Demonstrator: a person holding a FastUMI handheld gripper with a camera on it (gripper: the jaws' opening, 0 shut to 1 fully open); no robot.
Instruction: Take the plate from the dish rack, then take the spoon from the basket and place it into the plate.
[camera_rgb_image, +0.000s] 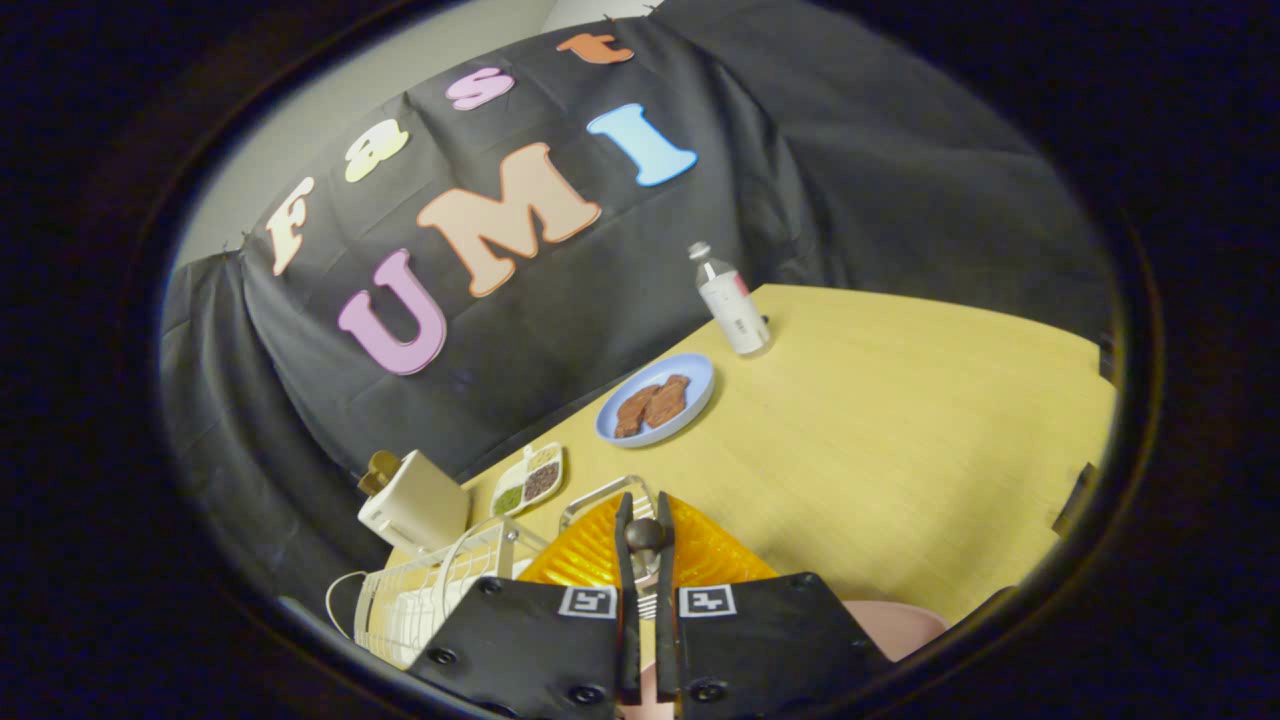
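My gripper (645, 502) is shut on the spoon (645, 534). The spoon's dark rounded handle end stands between the fingertips (624, 520), and a metallic part shows lower down in the gap. The gripper hangs over the orange ribbed basket (715, 558), which lies on the yellow table just under and beyond the fingers. The pink plate (905, 626) rests on the table to the right of the fingers, partly hidden behind the gripper body. Left of the fingers stands the white wire dish rack (425, 590).
Beyond the basket sit a white compartment dish of seasonings (530, 478), a blue plate with brown food (656, 400) and a tilted-looking bottle (731, 302). A white boxy appliance (412, 502) stands behind the rack. The yellow table (900, 430) stretches bare to the right.
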